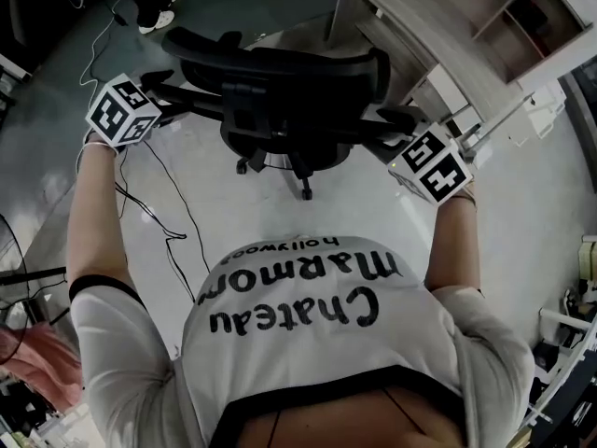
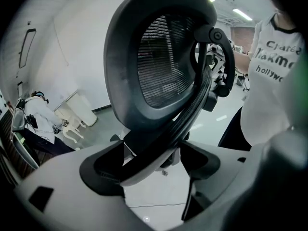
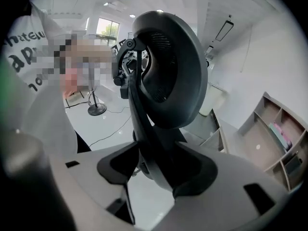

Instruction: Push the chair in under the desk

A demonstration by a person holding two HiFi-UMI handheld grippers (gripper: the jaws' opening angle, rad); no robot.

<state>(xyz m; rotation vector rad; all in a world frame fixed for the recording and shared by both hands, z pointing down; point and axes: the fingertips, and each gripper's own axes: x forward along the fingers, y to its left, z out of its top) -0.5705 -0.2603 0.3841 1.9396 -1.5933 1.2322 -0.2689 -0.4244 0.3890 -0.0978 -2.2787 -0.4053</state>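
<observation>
A black mesh-backed office chair [image 1: 280, 91] stands in front of me, its back toward me, with the wooden desk [image 1: 438, 26] beyond it at the upper right. My left gripper [image 1: 168, 94] reaches the left edge of the backrest. In the left gripper view, that gripper [image 2: 149, 158] has its jaws wide and the backrest frame [image 2: 178, 124] slants across the gap between them, lying against the left jaw. My right gripper [image 1: 396, 136] is at the right edge. In the right gripper view, the frame bar [image 3: 149, 143] stands between that gripper's [image 3: 154, 165] jaws against the right pad, a gap on the left.
Thin cables [image 1: 159, 203] trail over the pale floor left of the chair's castors [image 1: 303, 192]. A shelf unit [image 3: 274, 134] with cubbies sits by the desk. A round stand base [image 3: 96, 110] is on the floor. Someone's shoes [image 1: 159, 17] show at the far top.
</observation>
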